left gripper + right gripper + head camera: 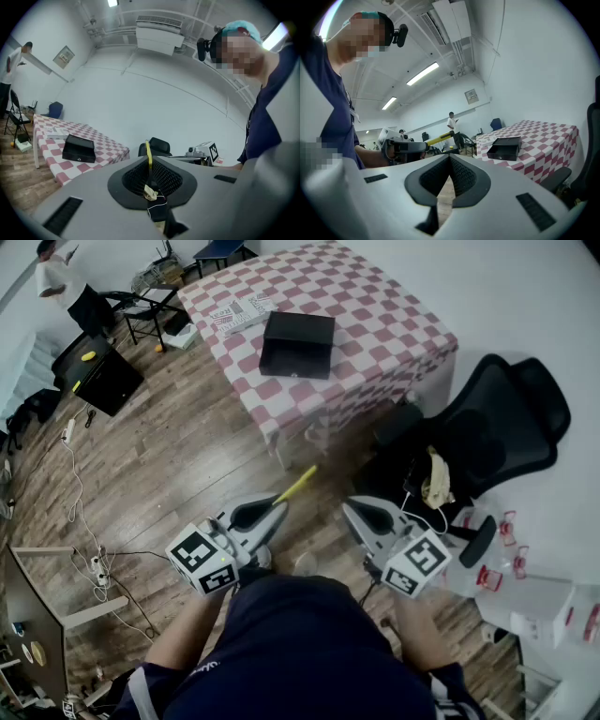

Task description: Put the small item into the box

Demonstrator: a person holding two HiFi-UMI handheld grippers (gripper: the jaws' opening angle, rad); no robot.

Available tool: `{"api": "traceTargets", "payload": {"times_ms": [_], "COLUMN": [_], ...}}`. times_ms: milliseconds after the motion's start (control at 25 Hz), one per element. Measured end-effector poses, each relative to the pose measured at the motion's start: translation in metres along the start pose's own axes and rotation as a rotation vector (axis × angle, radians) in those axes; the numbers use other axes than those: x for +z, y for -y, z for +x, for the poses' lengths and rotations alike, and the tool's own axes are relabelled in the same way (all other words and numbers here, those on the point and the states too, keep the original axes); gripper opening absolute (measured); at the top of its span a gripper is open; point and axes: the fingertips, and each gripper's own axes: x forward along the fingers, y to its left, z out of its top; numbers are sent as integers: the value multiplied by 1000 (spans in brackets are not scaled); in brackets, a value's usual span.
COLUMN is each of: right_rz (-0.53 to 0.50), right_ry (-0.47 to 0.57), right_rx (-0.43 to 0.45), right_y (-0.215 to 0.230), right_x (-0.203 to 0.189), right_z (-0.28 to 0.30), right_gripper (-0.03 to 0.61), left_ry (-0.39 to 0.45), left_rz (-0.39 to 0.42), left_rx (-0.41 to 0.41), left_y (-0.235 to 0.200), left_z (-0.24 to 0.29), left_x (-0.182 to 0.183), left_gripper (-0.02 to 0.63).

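Observation:
A thin yellow stick-like item (298, 485) pokes out forward from my left gripper (274, 509), whose jaws are shut on it. In the left gripper view the yellow item (148, 157) stands up between the closed jaws, with a black piece and white thread lower down. My right gripper (352, 509) is shut with nothing in it; its tips (450, 157) meet. Both grippers are held over the wooden floor, well short of the table. The black open box (297, 343) lies on the red-and-white checked table (394, 315), also seen as the box (78, 147) and the box (505, 147).
A black office chair (502, 423) stands right of the table's near corner, with a beige thing on its seat. Papers (239, 311) lie behind the box. White cartons (539, 610) sit at the right. Cables (80, 512), a black case (105, 379) and a person (61, 282) are at the left.

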Motion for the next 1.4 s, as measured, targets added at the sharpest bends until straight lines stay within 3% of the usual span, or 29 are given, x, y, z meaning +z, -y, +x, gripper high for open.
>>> {"api": "traceTargets", "payload": {"times_ms": [400, 760, 1400], "right_rz": [24, 75, 150], "right_ry": [13, 25, -57], "right_rx": [-16, -14, -66], "right_y": [23, 45, 142], "right_x": [0, -1, 32], "right_z": [-8, 15, 173], "right_gripper": [15, 15, 15], "left_ry": [-7, -5, -47], "left_rz": [2, -10, -67], "left_rx": [-5, -7, -62], "left_y": [0, -34, -215], "left_z": [20, 30, 79], "left_x": [-3, 0, 55], "left_gripper": [46, 46, 46]}}
